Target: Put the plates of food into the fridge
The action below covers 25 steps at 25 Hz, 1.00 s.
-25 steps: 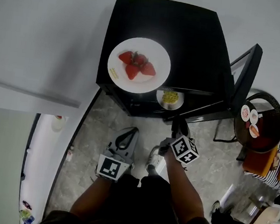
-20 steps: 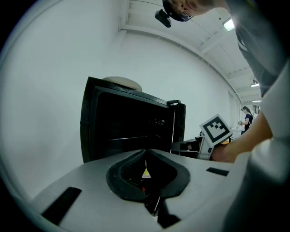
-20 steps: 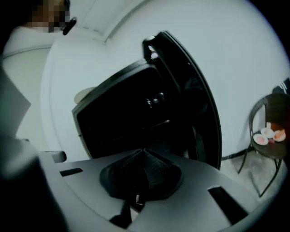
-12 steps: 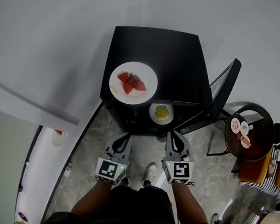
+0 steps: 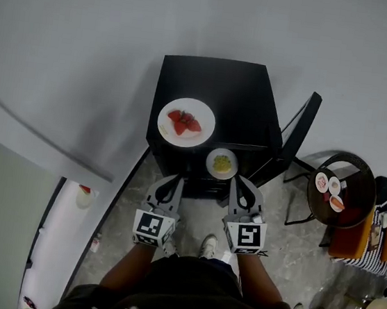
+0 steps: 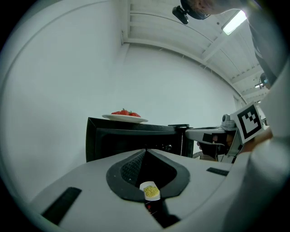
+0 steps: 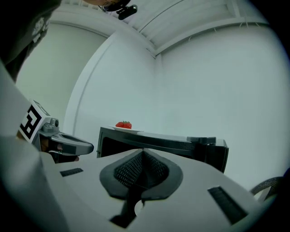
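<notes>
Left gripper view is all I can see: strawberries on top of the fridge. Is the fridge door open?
Observer: Yes. The head view shows the door swung out to the right of the fridge.
Operator: Any food inside?
Observer: A small plate of yellow food appears to sit just inside the open front, below the strawberry plate.
Operator: Is the right gripper holding anything?
Observer: No. Its own view shows the right gripper shut, with nothing between the jaws.
</notes>
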Tool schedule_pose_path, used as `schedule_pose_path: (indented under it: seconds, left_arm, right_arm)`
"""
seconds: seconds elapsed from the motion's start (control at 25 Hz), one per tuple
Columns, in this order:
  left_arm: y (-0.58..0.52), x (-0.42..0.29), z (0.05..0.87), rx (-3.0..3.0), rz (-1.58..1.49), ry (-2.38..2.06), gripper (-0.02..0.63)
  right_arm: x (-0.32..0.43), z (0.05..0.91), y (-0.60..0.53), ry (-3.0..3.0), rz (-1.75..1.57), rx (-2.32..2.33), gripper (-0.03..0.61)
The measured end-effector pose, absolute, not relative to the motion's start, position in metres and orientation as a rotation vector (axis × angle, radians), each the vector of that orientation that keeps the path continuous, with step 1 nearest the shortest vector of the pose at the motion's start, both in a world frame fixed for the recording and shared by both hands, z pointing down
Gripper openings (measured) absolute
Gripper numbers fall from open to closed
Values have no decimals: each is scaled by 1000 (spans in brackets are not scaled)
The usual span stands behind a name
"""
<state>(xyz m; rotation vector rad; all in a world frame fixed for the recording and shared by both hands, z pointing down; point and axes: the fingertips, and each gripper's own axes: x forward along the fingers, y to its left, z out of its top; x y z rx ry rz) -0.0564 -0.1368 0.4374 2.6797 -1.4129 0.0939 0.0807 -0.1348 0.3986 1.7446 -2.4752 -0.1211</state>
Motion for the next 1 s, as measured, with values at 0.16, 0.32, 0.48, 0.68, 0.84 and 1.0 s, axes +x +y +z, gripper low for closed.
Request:
schedule_pose_path:
  seconds: [0.16, 0.32, 0.48, 0.68, 0.84, 1.0]
  left_arm:
    - [-136, -51, 426, 2710, 89, -1405, 23]
    - [-136, -49, 416, 2731, 86, -1410, 23]
    - [-137, -51, 410, 2739, 82, -1421, 23]
    - [-140, -52, 404, 2754, 109, -1469, 21]
    - [-142, -55, 395, 2759, 71, -1507, 21]
    - [-145, -57, 383, 2753, 35, -1516, 21]
  right_arm:
    - [82, 393, -134, -2500, -91, 1764, 23]
    - [78, 387, -132, -2517, -106, 1757, 23]
    - [76, 385, -134, -2531, -101, 1763, 23]
    - [79, 385, -138, -2542, -62, 1783, 23]
    - [79, 385, -138, -2552, -71, 1788, 23]
    - [78, 386, -139, -2558, -72, 1790, 23]
